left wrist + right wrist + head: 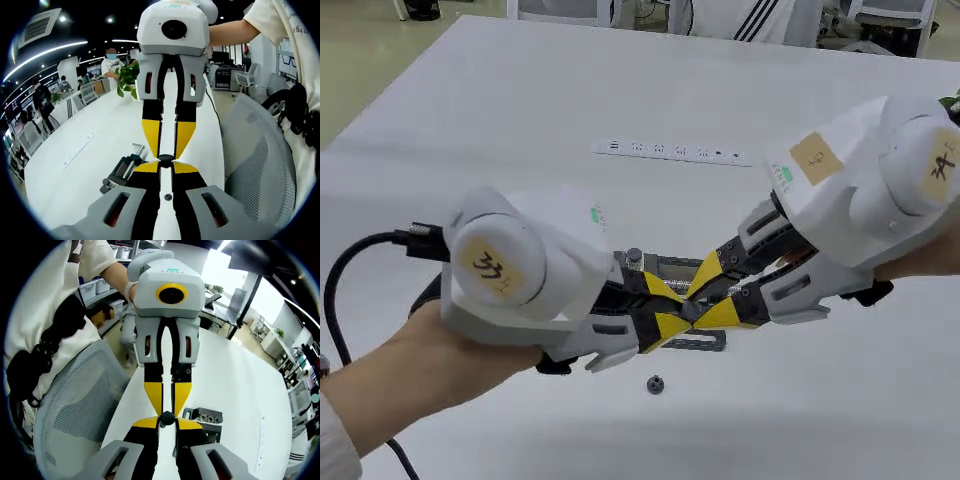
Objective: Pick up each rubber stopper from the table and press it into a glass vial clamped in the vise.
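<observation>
Left tool (165, 167): jaws drawn nearly shut, yellow tips set on a small dark rubber stopper (692, 310).
Right tool (167, 424): same state. It meets your left tool tip to tip from the opposite side, with its tips on the same stopper. Both appear to have a hold, and which one bears the grip cannot be told.
Held stopper: clear of the counter (520, 120), pinched where the two pairs of tips cross.
Vise (672, 266): directly beneath the crossed tips, partly covered by them. Its long axis runs across you from the left tool's side to the right's. The vial mouth is hidden, so the press is judged to go straight down, but you cannot confirm alignment from here.
Loose stopper (655, 384): on the counter just on your side of the vise, apart from it and nearer your left tool.
Obstruction: each tool crowds the other over the vise, so one will likely have to let go and back off first.
Power strip (670, 151): beyond the vise, well apart.
Cable (340, 290): trails from the left tool's rear, away from the work.
</observation>
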A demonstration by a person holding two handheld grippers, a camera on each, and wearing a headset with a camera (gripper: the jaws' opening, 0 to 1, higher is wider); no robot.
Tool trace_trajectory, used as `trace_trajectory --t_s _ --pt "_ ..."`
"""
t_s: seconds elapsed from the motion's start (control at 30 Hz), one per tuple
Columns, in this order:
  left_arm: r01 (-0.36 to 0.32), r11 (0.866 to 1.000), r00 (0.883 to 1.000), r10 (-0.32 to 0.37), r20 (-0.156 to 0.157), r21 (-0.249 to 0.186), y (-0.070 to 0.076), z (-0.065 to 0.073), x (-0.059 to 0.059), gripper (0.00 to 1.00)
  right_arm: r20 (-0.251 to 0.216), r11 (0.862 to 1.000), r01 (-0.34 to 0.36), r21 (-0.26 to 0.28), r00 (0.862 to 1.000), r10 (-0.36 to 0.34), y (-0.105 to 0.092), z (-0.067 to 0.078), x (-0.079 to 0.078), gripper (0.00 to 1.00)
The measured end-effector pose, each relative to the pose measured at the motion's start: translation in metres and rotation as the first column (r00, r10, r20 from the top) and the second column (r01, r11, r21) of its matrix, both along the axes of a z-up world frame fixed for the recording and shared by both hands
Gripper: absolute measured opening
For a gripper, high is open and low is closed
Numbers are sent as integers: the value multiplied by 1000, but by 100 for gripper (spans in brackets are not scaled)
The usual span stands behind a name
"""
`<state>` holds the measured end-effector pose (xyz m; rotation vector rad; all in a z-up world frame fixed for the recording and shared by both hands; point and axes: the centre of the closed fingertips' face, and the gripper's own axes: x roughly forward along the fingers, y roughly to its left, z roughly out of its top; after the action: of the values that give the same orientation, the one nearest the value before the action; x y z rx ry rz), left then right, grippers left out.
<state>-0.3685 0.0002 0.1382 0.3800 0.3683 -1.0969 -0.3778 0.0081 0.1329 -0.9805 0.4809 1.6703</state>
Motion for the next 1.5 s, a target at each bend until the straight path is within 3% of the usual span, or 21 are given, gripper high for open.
trace_trajectory --t_s 0.4,0.5,0.7,1.1,1.5 --pt "-19 1000 1000 18 -14 -19 1 -1 1 4 6 1000 2 -11 1000 -2 1 -1 1 8" --pt "-33 998 998 30 -49 -57 4 0 1 4 9 1000 -4 -10 1000 4 3 -1 0 8" --pt "-38 998 998 35 -56 -57 5 -3 -1 4 18 1000 -14 -22 1000 15 4 -4 -1 8" --pt "-8 1000 1000 8 2 -6 5 -5 -2 4 10 999 -16 -40 1000 16 5 -5 -1 8" --pt "-16 1000 1000 16 12 -7 8 -8 0 5 9 999 -24 -46 1000 25 7 -9 2 7"
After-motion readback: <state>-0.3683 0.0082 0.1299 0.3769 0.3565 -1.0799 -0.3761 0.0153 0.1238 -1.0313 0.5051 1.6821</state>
